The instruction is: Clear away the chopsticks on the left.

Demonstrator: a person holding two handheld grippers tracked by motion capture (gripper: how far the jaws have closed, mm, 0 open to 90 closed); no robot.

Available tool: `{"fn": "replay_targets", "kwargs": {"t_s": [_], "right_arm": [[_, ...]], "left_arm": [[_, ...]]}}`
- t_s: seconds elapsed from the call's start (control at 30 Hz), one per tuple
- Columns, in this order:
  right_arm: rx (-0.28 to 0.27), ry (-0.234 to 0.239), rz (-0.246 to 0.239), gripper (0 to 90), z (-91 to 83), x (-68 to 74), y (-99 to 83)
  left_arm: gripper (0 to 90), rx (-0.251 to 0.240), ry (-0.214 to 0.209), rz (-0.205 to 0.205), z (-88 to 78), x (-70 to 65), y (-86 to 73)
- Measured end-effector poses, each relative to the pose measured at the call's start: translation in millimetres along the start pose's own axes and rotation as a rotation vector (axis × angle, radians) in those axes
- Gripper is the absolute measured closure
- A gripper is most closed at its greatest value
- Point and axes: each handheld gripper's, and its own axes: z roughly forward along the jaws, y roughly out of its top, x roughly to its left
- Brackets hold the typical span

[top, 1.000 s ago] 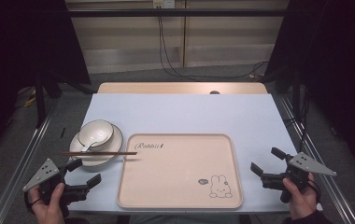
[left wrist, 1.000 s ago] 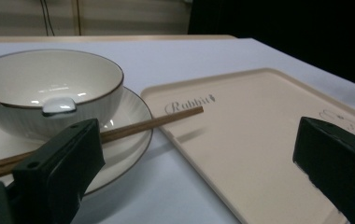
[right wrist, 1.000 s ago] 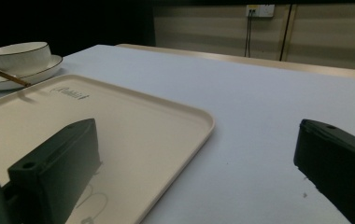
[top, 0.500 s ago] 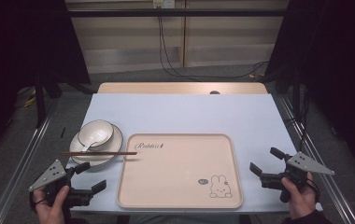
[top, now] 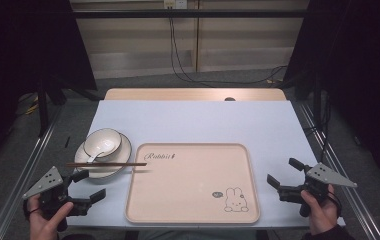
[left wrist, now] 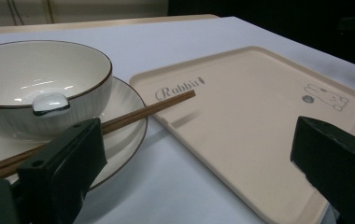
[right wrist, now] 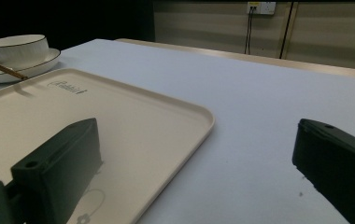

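Both sets of fingers stand wide apart and hold nothing. At the near left corner of the table, the left gripper sits in the person's left hand, just short of the plate, its jaws pointing toward the tray. On that plate sits a white bowl with a dark rim, a spoon resting inside it. Brown chopsticks lie across the plate's near edge, their tips reaching over the left rim of the beige tray, beside its "Rabbit" lettering. At the near right, just beside the tray's right rim, the right gripper is held in the right hand.
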Motion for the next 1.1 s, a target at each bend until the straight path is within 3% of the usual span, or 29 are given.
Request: {"fn": "replay_targets", "kwargs": {"t_s": [0.17, 0.27, 0.33, 0.4, 0.47, 0.53, 0.57, 0.63, 0.73, 1.0, 1.1], "right_arm": [[-0.006, 0.005, -0.004, 0.7, -0.2, 0.7, 0.3], [-0.006, 0.003, -0.007, 0.6, 0.0, 0.6, 0.3], [-0.002, 0.009, -0.004, 0.7, -0.2, 0.8, 0.4], [-0.003, 0.007, -0.003, 0.7, 0.0, 1.1, 0.5], [-0.002, 0.012, -0.003, 0.7, 0.0, 1.2, 0.4], [-0.001, 0.014, -0.007, 0.7, -0.1, 1.1, 0.4], [0.001, 0.016, -0.005, 0.7, -0.1, 1.4, 0.4], [0.000, 0.016, -0.005, 0.7, 0.0, 1.4, 0.4], [-0.001, 0.012, -0.007, 0.7, 0.5, 1.8, 0.5], [-0.002, 0.013, -0.009, 0.6, 0.5, 1.3, 0.5], [-0.001, 0.011, -0.008, 0.6, 0.6, 1.2, 0.5]], "left_arm": [[3.4, 0.019, -0.025, 0.023, -7.0, 14.2, 4.0], [4.2, 0.051, 0.013, 0.068, -8.7, 22.4, 5.7], [5.0, 0.082, 0.017, 0.078, -8.2, 28.4, 7.0], [5.4, 0.084, 0.026, 0.067, -7.3, 34.8, 8.4], [5.4, 0.095, 0.027, 0.086, -7.7, 40.7, 9.3], [5.4, 0.083, 0.026, 0.100, -6.6, 46.3, 8.5], [5.4, 0.112, 0.022, 0.102, -4.8, 54.0, 8.1], [5.4, 0.114, 0.000, 0.092, -3.0, 57.3, 7.1], [5.6, 0.160, -0.010, 0.105, 2.4, 67.4, 7.5], [15.1, 0.198, -0.010, 0.145, 10.2, 84.5, 13.1], [24.5, 0.192, 0.023, 0.163, 11.6, 88.9, 13.0]]}}
